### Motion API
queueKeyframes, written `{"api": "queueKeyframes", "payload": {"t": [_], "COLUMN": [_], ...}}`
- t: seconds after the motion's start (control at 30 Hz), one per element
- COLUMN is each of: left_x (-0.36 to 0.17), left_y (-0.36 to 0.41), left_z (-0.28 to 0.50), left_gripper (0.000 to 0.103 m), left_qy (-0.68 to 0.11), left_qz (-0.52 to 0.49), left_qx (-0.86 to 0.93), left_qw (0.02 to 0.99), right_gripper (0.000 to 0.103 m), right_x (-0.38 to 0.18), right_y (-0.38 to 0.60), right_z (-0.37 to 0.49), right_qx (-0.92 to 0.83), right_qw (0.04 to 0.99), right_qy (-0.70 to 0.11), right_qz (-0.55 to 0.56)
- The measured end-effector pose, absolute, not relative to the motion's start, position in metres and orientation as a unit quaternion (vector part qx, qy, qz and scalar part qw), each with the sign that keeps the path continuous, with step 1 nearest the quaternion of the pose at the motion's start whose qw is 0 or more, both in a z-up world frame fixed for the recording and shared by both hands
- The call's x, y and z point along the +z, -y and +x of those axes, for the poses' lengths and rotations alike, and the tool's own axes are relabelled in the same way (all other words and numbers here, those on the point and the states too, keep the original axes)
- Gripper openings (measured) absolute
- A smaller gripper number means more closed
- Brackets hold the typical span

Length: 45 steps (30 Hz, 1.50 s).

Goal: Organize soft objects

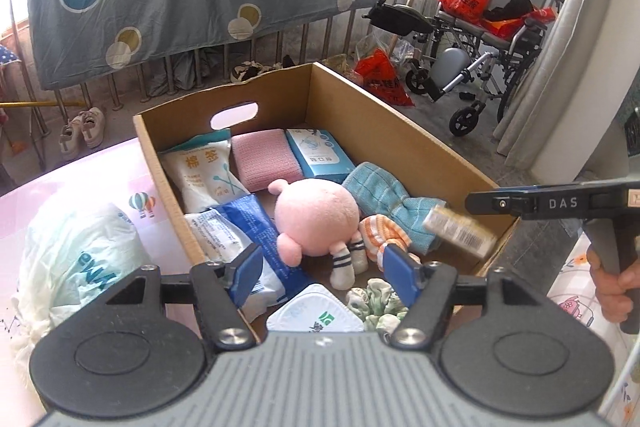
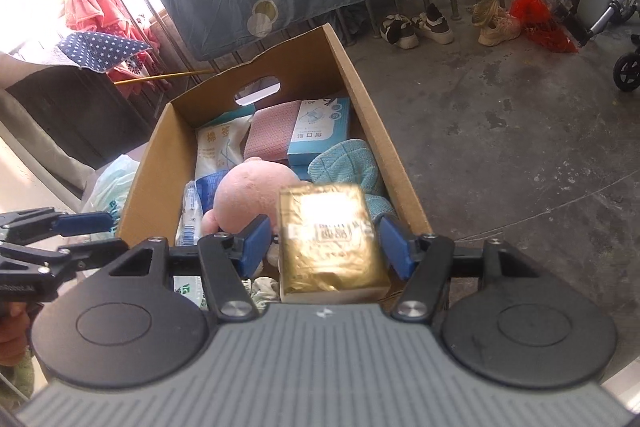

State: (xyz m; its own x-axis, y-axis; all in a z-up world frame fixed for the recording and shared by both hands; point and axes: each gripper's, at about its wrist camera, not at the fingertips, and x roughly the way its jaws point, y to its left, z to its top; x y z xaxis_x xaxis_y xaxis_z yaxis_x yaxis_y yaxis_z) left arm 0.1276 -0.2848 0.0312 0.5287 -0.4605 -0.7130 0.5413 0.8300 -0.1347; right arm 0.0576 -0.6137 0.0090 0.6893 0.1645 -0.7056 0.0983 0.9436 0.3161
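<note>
The open cardboard box (image 1: 400, 131) is sitting on a pink printed tablecloth (image 1: 80, 179), its long axis running away from both hands and its stiff brown walls enclosing nearly everything. A crinkled white plastic bag (image 1: 80, 259) is lying outside it, on the left. Inside, a round, fuzzy pink plush toy (image 1: 316, 211) is lying in the middle, striped feet pointing toward the near wall, with a ribbed teal knitted cloth (image 1: 380, 191) bunching up against the right wall just beside it. Along the far wall a pillowy cotton-swab bag (image 1: 212, 175), a folded pink waffle-textured cloth (image 1: 264, 163) and a flat blue carton (image 1: 320, 151) are lining up side by side. The glossy gold foil packet (image 2: 328, 239), a soft rectangular brick, is hanging over the box's near right corner, directly below and ahead of the right gripper (image 2: 325, 247), its long axis lying along the fingers. That gripper's blue pads are standing moderately wide, with a sliver of gap on each side of the packet, so it is probably gripping nothing; the packet is blurring in the left view as though dropping. The left gripper (image 1: 322, 273) is hovering wide and empty over the near end, farther from the packet, above a ruffled green scrunchie (image 1: 376, 303).
</note>
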Motion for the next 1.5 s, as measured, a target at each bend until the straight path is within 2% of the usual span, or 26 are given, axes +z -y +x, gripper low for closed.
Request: {"api": "queueKeyframes", "payload": {"t": [0.27, 0.33, 0.43, 0.53, 0.63, 0.73, 1.1, 1.33, 1.5], "left_x": [0.043, 0.044, 0.042, 0.040, 0.036, 0.035, 0.023, 0.019, 0.015], "left_y": [0.225, 0.211, 0.194, 0.177, 0.163, 0.151, 0.109, 0.103, 0.106], "left_z": [0.103, 0.094, 0.081, 0.067, 0.056, 0.047, 0.031, 0.030, 0.032], "left_gripper": [0.079, 0.089, 0.099, 0.103, 0.103, 0.103, 0.103, 0.103, 0.103], "left_qy": [-0.374, -0.370, -0.359, -0.353, -0.355, -0.351, -0.357, -0.356, -0.362], "left_qz": [0.023, 0.017, 0.015, 0.023, 0.030, 0.037, -0.018, -0.023, -0.026], "left_qx": [-0.246, -0.234, -0.212, -0.186, -0.162, -0.134, -0.065, -0.034, -0.031], "left_qw": [0.894, 0.899, 0.909, 0.917, 0.920, 0.926, 0.932, 0.934, 0.931], "right_gripper": [0.068, 0.070, 0.076, 0.085, 0.090, 0.102, 0.102, 0.102, 0.102], "right_x": [0.020, 0.027, 0.043, 0.059, 0.070, 0.077, 0.068, 0.065, 0.064], "right_y": [0.602, 0.601, 0.592, 0.574, 0.552, 0.528, 0.437, 0.411, 0.407], "right_z": [0.046, 0.035, 0.013, -0.011, -0.030, -0.042, -0.063, -0.073, -0.074], "right_qx": [-0.005, -0.007, -0.004, -0.001, 0.007, 0.011, -0.023, -0.067, -0.070], "right_qw": [0.909, 0.910, 0.914, 0.922, 0.926, 0.931, 0.947, 0.959, 0.960], "right_qy": [-0.385, -0.378, -0.357, -0.333, -0.322, -0.317, -0.312, -0.276, -0.269], "right_qz": [0.157, 0.171, 0.190, 0.198, 0.199, 0.182, 0.068, -0.025, -0.042]}}
